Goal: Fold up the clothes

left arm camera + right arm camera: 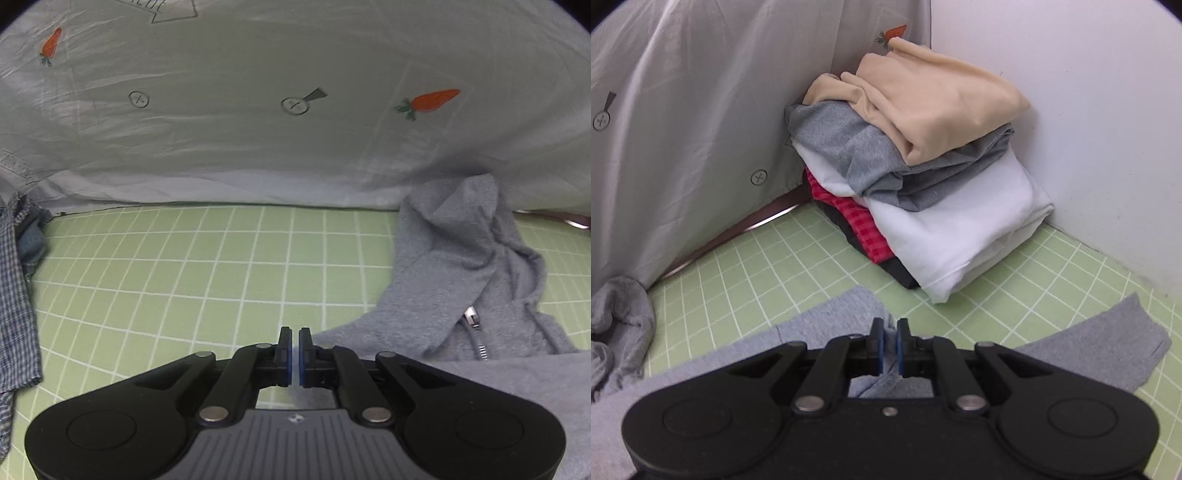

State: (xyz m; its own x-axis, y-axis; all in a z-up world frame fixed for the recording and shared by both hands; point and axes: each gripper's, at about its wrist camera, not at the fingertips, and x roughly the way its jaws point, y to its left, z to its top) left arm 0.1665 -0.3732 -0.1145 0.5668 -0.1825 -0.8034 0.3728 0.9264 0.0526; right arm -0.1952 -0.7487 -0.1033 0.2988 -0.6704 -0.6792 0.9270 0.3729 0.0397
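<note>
A grey zip hoodie (461,266) lies crumpled on the green grid mat (184,277), its zipper (476,332) showing. My left gripper (294,332) is shut just at the hoodie's left edge; I see no cloth between its pads. In the right wrist view the same hoodie (827,314) spreads under the tool, with a sleeve (1108,343) lying out to the right and a bunched part (620,314) at the left. My right gripper (890,325) is shut on a fold of the grey fabric that rises between its blue pads.
A stack of folded clothes (942,166), beige on top, then grey, white, red and black, sits in the corner against a white wall (1089,129). A blue plaid garment (14,295) lies at the mat's left. A pale carrot-print sheet (258,129) hangs behind.
</note>
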